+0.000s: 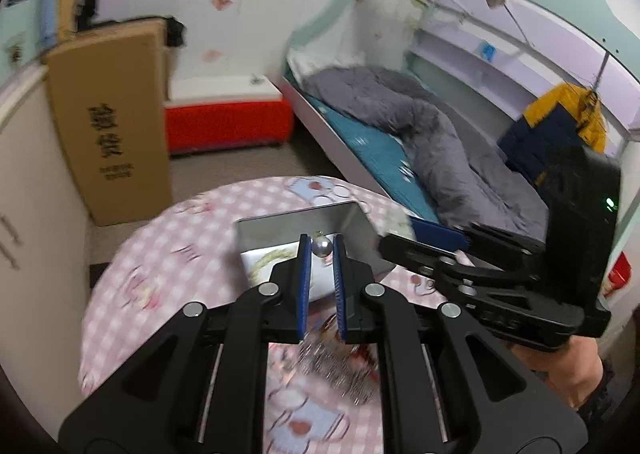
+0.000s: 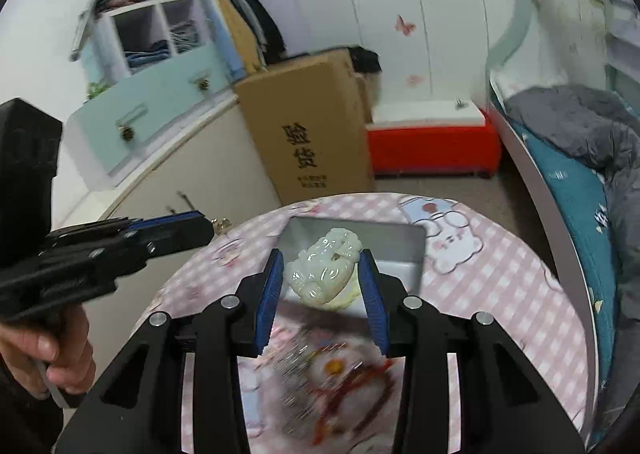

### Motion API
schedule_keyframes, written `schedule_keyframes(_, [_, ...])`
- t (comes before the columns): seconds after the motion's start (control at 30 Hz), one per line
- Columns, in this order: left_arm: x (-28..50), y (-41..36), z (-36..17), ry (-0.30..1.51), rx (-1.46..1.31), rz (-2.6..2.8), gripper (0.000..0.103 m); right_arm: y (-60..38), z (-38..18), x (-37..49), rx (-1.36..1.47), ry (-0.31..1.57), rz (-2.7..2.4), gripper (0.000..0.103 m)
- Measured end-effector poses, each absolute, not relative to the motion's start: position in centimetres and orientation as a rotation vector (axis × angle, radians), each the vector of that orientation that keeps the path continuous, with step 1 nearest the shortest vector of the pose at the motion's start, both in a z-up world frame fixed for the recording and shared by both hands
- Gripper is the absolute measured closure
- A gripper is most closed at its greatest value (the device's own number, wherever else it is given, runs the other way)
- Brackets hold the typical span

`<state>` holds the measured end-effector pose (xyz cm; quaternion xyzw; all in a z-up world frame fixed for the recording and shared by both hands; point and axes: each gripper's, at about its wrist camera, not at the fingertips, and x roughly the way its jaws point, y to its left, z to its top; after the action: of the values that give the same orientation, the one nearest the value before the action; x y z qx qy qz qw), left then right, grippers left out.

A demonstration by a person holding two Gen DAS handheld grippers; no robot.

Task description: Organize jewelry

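Observation:
My left gripper (image 1: 321, 244) is shut on a small silver pearl bead (image 1: 321, 246) with a gold cap, held above the open metal box (image 1: 280, 228) on the pink checked round table (image 1: 160, 254). My right gripper (image 2: 322, 270) is shut on a pale green-white carved jade pendant (image 2: 324, 268), held over the same metal box (image 2: 400, 242). A blurred pile of silver chain and red-gold jewelry (image 2: 336, 378) lies on the table under the grippers; it also shows in the left wrist view (image 1: 340, 366). The box holds a pale bangle-like piece (image 1: 266, 260).
A tall cardboard carton (image 2: 304, 126) and a red-and-white storage chest (image 2: 432, 138) stand on the floor beyond the table. A bed with a grey duvet (image 1: 420, 122) lies to the right. A cream cabinet (image 2: 180, 174) stands to the left.

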<state>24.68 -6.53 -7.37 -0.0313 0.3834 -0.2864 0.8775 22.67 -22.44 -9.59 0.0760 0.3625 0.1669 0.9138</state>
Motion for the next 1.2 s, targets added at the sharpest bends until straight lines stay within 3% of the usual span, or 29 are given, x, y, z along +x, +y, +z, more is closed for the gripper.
schedule_keyframes(0.13, [28.5,-8.3,-9.4,0.883,-0.078,-0.581,0.091,-23.0,-11.7,25.1,0.173,0.842,0.324,0.066])
schedule_keyframes(0.17, [29.1,-8.4,-9.8,0.896,-0.077,-0.570,0.085,-23.1,-12.1,25.6,0.178,0.859,0.303,0.062])
schedule_keyframes(0.2, [29.5,-8.4,-10.1,0.904,-0.074,-0.553,0.077,-23.4,-12.2,25.6,0.192,0.859,0.293,0.039])
schedule_keyframes(0.23, [29.7,-8.1,-10.2,0.902,-0.077,-0.530,0.054,-23.9,-12.2,25.5,0.211,0.842,0.249,0.033])
schedule_keyframes(0.27, [29.7,-7.5,-10.0,0.883,-0.091,-0.502,0.022,-24.5,-12.1,25.3,0.232,0.820,0.223,0.017])
schedule_keyframes(0.3, [29.6,-7.0,-9.8,0.857,-0.101,-0.480,0.012,-25.1,-12.0,25.0,0.258,0.805,0.235,0.007])
schedule_keyframes(0.33, [29.2,-6.5,-9.3,0.820,-0.102,-0.461,0.007,-25.5,-11.9,24.7,0.284,0.794,0.242,0.007])
schedule_keyframes(0.8, [23.7,-2.1,-5.5,0.682,-0.037,-0.286,0.007,-26.0,-6.8,20.9,0.274,0.662,0.186,0.007])
schedule_keyframes(1.2, [18.4,-0.4,-6.0,0.624,0.019,-0.224,0.007,-25.4,-4.3,14.9,0.215,0.578,0.147,0.007])
